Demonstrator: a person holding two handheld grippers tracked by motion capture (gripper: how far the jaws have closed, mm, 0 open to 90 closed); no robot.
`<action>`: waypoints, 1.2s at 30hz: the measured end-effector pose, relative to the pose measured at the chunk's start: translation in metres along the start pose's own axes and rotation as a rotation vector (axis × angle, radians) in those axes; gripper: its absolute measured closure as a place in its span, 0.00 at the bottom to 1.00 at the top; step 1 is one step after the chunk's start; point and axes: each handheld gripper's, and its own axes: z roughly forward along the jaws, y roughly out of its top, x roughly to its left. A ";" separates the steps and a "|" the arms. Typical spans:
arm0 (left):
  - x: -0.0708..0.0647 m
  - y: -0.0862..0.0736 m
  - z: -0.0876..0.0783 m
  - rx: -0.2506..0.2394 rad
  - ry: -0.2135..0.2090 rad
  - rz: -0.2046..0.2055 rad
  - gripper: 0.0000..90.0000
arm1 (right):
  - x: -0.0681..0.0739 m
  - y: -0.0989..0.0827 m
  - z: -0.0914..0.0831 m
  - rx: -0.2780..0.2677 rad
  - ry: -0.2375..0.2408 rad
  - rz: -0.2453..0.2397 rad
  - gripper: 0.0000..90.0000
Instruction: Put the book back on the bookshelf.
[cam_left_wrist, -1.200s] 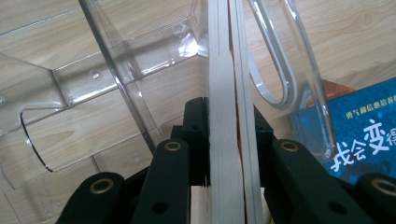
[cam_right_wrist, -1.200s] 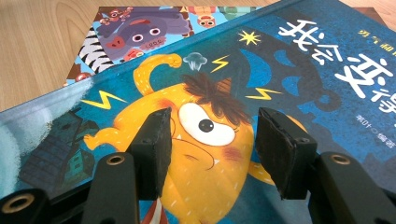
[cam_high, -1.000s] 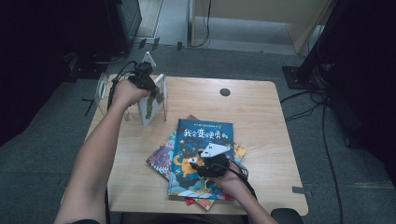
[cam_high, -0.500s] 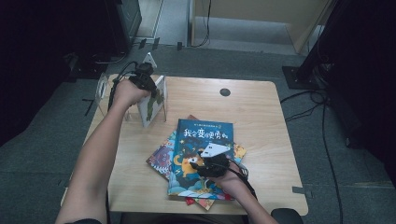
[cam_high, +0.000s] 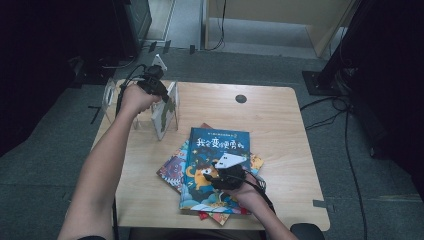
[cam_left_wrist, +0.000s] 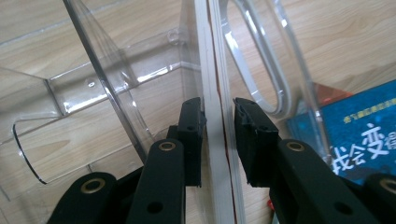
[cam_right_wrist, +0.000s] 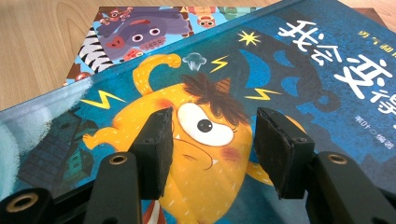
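A thin book (cam_left_wrist: 217, 140) stands upright in the clear acrylic rack (cam_high: 167, 107) at the desk's (cam_high: 280, 120) far left corner, and the left gripper (cam_left_wrist: 218, 135) straddles its top edge, its jaws having just been easing apart, with a slight gap showing at each pad. Nearer the person, the right gripper (cam_right_wrist: 212, 149) rests with jaws apart and empty over the blue monster book (cam_high: 212, 150) topping the stack of picture books (cam_high: 172, 170) at the desk's front middle.

Light: counter (cam_high: 280, 120) evenly bright, surroundings beyond it dark.
Glare: white streaks on clear holder (cam_left_wrist: 116, 84).
Focus: high view soft.
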 end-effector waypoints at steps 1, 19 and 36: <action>0.000 0.000 0.000 0.000 0.000 0.000 0.80 | 0.000 0.000 0.000 0.000 0.000 0.000 0.53; 0.004 -0.018 -0.035 -0.105 -0.029 0.043 0.70 | -0.001 0.000 0.000 0.000 0.007 0.009 0.53; -0.003 -0.058 -0.051 -0.168 -0.097 0.062 0.73 | -0.011 -0.005 -0.007 -0.012 0.004 0.058 0.56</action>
